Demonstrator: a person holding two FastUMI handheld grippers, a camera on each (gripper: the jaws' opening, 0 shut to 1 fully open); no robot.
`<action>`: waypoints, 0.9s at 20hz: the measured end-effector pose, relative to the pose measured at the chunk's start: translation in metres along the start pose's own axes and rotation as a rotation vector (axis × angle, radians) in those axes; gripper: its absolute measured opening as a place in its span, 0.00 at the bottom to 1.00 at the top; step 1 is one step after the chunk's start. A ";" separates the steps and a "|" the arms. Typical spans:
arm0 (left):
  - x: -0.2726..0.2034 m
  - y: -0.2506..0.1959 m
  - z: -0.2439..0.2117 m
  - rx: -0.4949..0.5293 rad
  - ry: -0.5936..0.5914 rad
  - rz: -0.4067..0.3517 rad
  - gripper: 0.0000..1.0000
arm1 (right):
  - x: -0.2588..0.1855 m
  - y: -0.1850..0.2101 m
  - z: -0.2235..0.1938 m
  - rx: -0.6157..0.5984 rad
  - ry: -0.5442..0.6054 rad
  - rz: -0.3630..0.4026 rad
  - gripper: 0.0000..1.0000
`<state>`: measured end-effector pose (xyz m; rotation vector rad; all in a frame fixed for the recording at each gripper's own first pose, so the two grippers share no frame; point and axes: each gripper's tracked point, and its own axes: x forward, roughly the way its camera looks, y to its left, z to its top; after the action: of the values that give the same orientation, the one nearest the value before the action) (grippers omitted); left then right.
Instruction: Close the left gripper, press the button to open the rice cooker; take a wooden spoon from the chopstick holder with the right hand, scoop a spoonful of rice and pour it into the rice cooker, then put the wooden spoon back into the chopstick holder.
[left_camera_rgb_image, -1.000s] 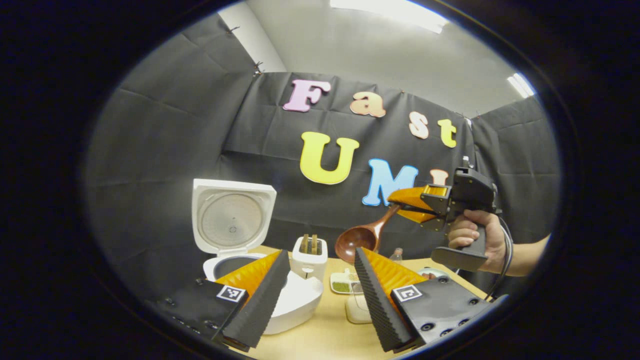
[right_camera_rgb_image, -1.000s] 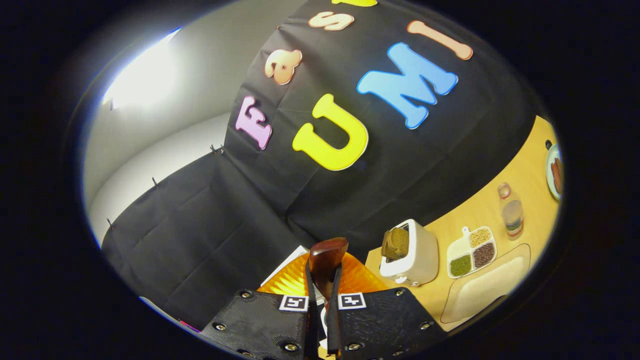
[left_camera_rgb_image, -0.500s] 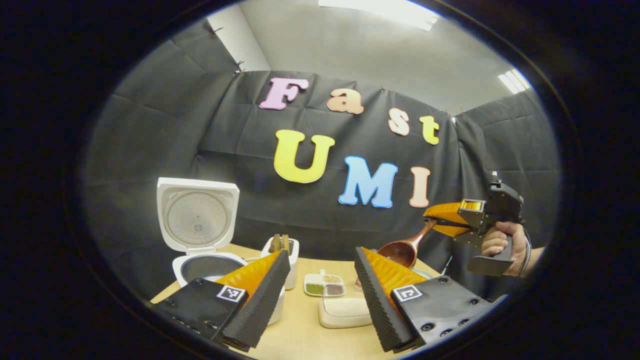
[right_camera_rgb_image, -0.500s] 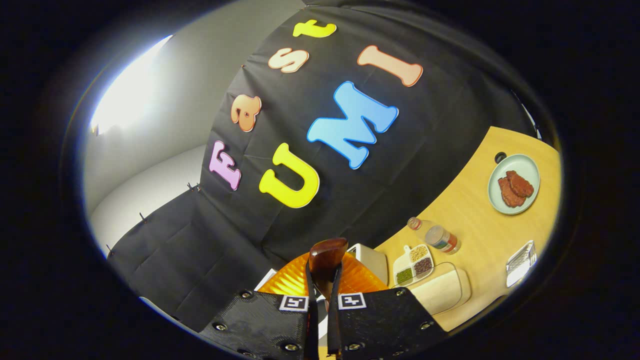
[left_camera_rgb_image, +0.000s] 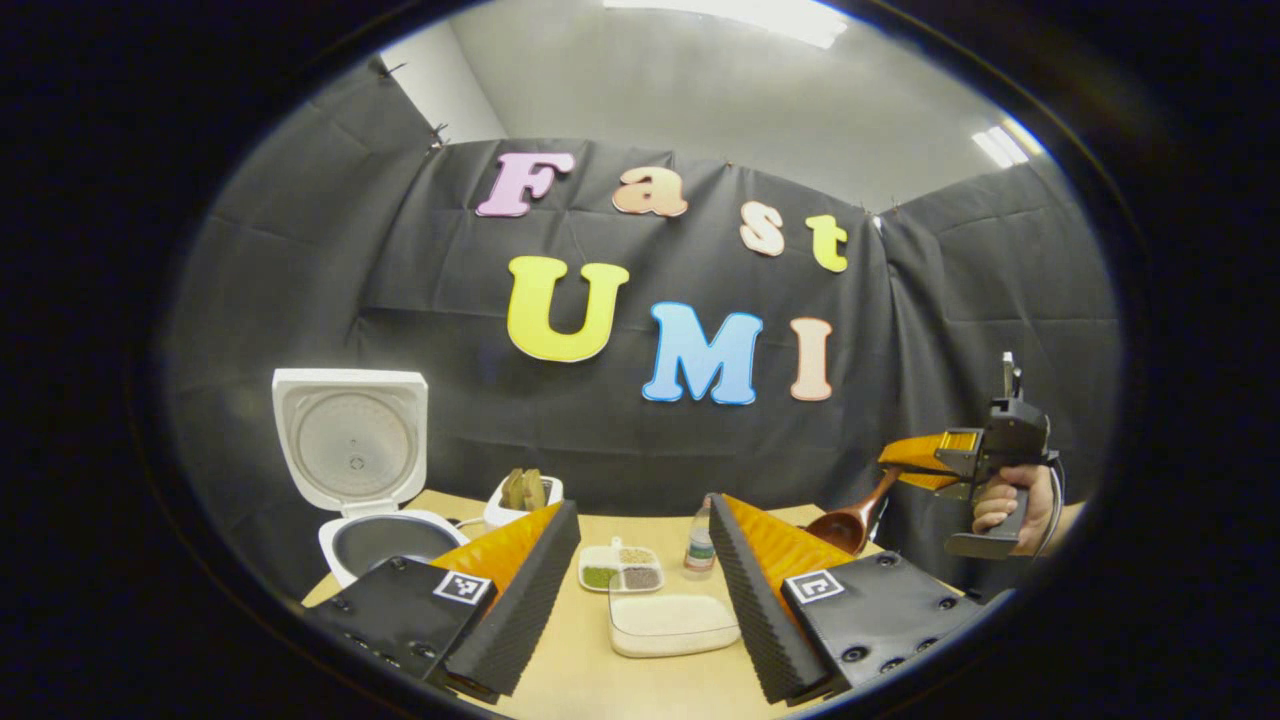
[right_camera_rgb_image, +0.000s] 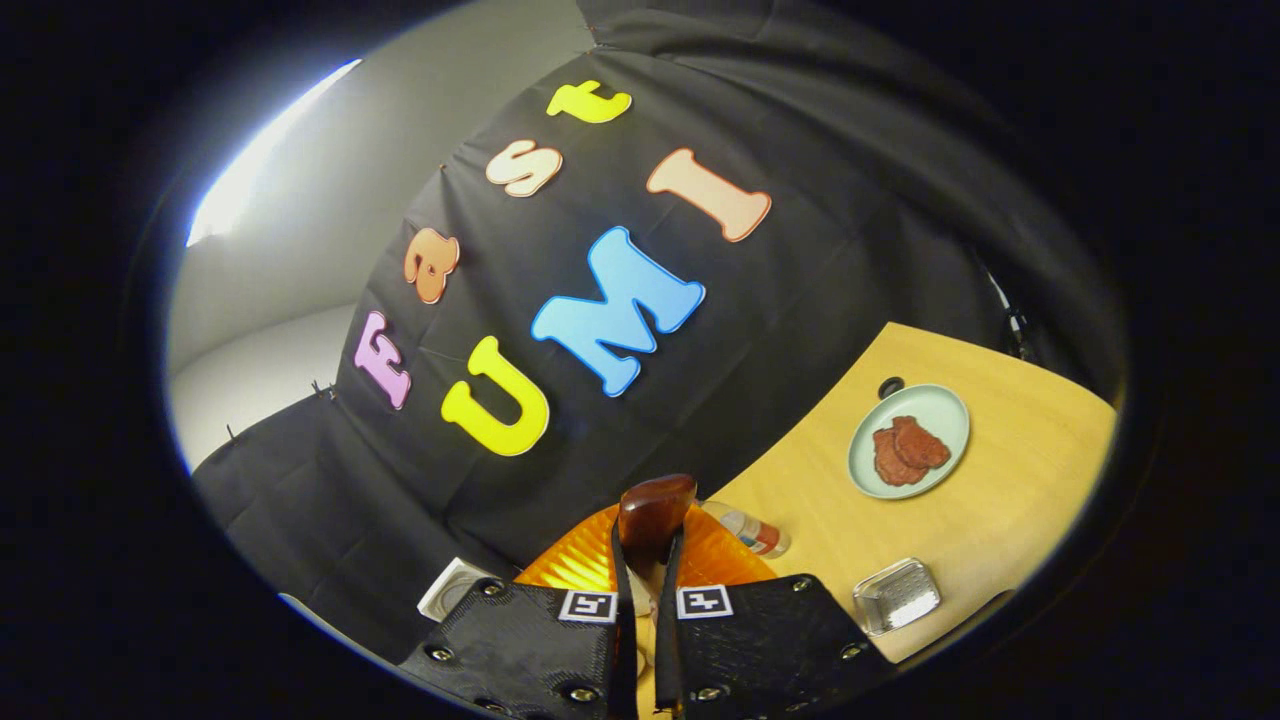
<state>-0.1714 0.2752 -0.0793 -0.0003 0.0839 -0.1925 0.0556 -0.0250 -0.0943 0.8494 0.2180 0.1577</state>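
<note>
- Right hand-held gripper (right_camera_rgb_image: 640, 600): both fingers are clamped on the handle of the wooden spoon (left_camera_rgb_image: 850, 522). In the left gripper view the spoon hangs bowl-down above the right end of the surface (left_camera_rgb_image: 640, 680), to the right of the rice tray (left_camera_rgb_image: 672, 625).
- Left hand-held gripper (left_camera_rgb_image: 640, 600): fingers spread apart, holding nothing, directly in front of the rice tray.
- Rice tray: a shallow clear container of white rice, taken as the landmark. The divided dish of grains (left_camera_rgb_image: 620, 568) and a small bottle (left_camera_rgb_image: 700, 545) stand just behind it.
- Rice cooker (left_camera_rgb_image: 375, 530): left of the rice tray, lid raised, pot exposed. The chopstick holder (left_camera_rgb_image: 520, 497) stands behind and left of the tray, between tray and cooker.
- Risk, slip: the grip sits at the handle end, so a loaded bowl probably levers the spoon downward between the fingers.
- Risk, collision: the open left fingers flank the tray; a low approach from the right could strike the nearer finger or the bottle.
- Risk, spill: the carry from tray to cooker crosses the grain dish and the left fingers; any tilt likely scatters rice on the surface.
- Risk, tray shift: the tray looks light; a steep dig may push it instead of filling the spoon.
</note>
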 end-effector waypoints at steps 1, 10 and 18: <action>-0.001 -0.002 0.000 -0.002 0.005 -0.006 0.93 | -0.001 -0.012 0.003 -0.003 -0.001 -0.024 0.07; -0.001 -0.004 0.001 0.008 0.014 0.010 0.93 | -0.003 -0.103 -0.004 -0.133 -0.003 -0.225 0.07; -0.005 0.001 -0.004 0.029 0.043 0.035 0.93 | 0.009 -0.149 -0.052 -0.259 0.087 -0.323 0.07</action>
<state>-0.1767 0.2776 -0.0832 0.0344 0.1236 -0.1589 0.0587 -0.0816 -0.2415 0.5414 0.4042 -0.0794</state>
